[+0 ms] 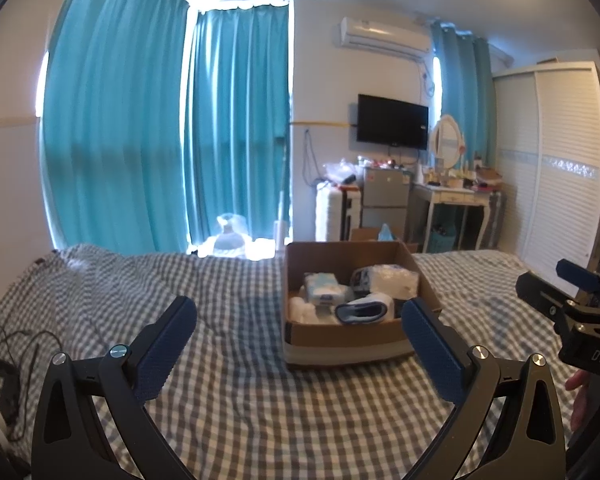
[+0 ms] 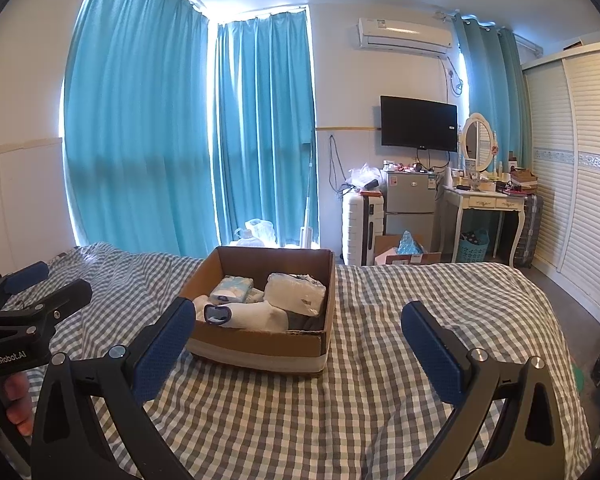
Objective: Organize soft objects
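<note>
Two hand-held grippers, both spread wide and holding nothing: left hand-held gripper [image 1: 296, 350] and right hand-held gripper [image 2: 298, 350], each hovering over the checked bed [image 1: 228, 412] on the near side of the box. One cardboard box [image 2: 260, 344] sits on the bed with its top open.

Soft items are inside the box. Countable: one tissue pack [image 2: 231, 285] at the box's far-left, one white wrapped bundle [image 2: 296, 289] at its far-right, one white sock with a dark cuff [image 2: 240, 314] along its near wall. More white pieces near the box's left wall, count unclear. A dark item at the box's near-right corner is mostly hidden by the wall.

The right view shows the dark item; the left view hides it behind a fingertip. Each view catches the other gripper at its edge, cut off by the frame.

Beyond the box: one TV [image 2: 419, 123] on the wall, one air conditioner [image 2: 404, 34] above the TV, and teal curtains [image 2: 140, 136] left of it. Desk clutter below the TV is too small to identify.
</note>
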Available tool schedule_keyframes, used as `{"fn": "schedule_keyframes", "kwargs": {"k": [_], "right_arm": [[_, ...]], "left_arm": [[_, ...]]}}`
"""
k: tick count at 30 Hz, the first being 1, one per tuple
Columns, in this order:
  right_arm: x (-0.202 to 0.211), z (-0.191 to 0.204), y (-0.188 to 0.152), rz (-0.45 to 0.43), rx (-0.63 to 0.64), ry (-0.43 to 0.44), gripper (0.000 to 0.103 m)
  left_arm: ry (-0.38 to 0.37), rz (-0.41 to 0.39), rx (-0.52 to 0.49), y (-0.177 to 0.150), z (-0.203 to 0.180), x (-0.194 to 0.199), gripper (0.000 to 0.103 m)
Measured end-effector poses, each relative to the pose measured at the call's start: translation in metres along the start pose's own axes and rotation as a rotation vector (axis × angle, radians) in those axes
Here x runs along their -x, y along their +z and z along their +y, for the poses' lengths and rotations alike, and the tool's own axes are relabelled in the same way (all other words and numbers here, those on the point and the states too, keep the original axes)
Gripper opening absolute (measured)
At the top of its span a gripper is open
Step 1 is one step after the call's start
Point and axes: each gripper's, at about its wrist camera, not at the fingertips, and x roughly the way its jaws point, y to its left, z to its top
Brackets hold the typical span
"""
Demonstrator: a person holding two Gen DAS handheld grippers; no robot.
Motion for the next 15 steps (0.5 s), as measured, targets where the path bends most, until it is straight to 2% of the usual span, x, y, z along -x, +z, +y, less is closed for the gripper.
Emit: {"fn": "schedule_keyframes", "kwargs": {"k": [15], "right_arm": [[-0.0042, 0.0014, -0.0041, 0.012, -0.006, 0.008, 0.103]], "left_arm": [[0.001, 0.006, -0.005, -0.0010, -0.0011, 0.0002, 0.103]]}}
